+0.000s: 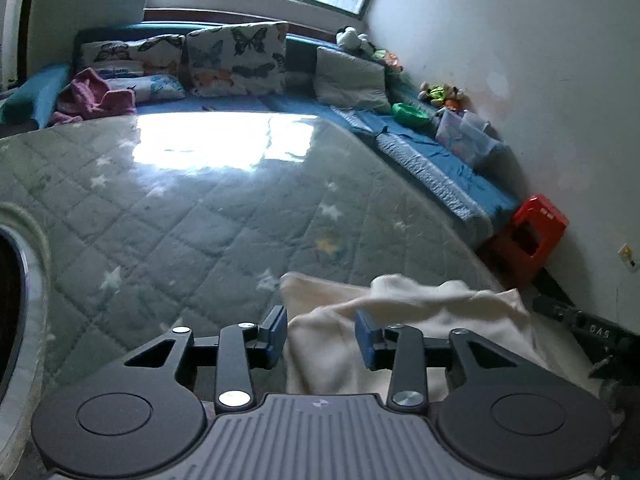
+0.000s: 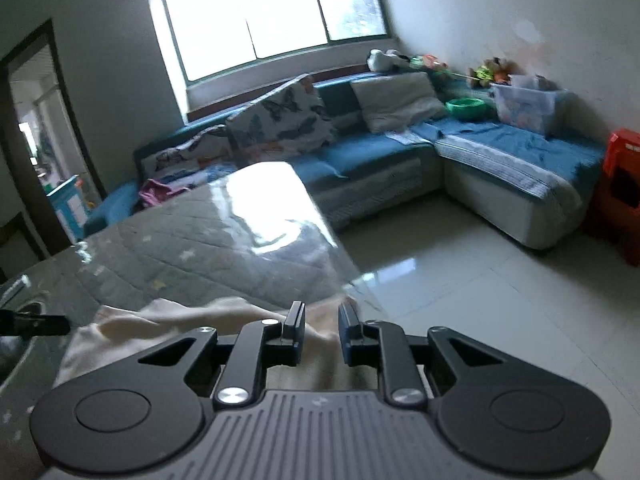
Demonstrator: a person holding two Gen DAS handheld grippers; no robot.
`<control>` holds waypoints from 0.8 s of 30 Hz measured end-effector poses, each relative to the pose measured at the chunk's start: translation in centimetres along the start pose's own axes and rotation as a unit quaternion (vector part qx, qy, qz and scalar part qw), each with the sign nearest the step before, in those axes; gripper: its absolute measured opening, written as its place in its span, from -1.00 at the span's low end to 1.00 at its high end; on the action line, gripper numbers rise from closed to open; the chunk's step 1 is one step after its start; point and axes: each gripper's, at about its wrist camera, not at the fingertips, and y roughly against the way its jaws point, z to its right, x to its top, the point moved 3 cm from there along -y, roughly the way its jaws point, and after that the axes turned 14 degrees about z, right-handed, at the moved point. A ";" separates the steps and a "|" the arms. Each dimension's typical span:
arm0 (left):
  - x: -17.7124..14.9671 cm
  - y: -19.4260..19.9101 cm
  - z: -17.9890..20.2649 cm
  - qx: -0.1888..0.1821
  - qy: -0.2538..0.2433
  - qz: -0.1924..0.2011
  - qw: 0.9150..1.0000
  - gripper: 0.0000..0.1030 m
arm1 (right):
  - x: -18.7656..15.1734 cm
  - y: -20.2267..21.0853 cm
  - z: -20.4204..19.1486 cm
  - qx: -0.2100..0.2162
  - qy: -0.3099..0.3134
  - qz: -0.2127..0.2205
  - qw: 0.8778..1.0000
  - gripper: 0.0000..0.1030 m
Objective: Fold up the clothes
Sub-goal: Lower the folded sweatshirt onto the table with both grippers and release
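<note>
Where the quilted table (image 1: 200,216) nears its front edge, one cream garment (image 1: 400,320) is found, rumpled. It is judged soft, light and limp; hold is best taken at a hem or corner. Left gripper (image 1: 322,336): spread wide, nothing held, cloth between the jaws. Right gripper (image 2: 320,334): narrowly parted, empty, above the cloth's edge. Count: one garment, two grippers.

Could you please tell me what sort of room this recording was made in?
Most likely a home living room: a blue corner sofa with butterfly cushions under a window, stuffed toys along it, and a quilt-covered table.
</note>
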 end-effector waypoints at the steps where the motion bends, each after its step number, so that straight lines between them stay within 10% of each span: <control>1: 0.0 -0.4 0.5 -0.009 -0.003 -0.002 1.000 -0.24 | 0.1 -0.1 -0.5 0.009 0.004 -0.001 1.000 -0.66; 24: -1.6 -6.5 4.0 -0.071 -0.023 -0.039 0.997 -0.33 | -1.8 -3.4 -8.2 0.083 0.098 -0.033 0.991 -0.46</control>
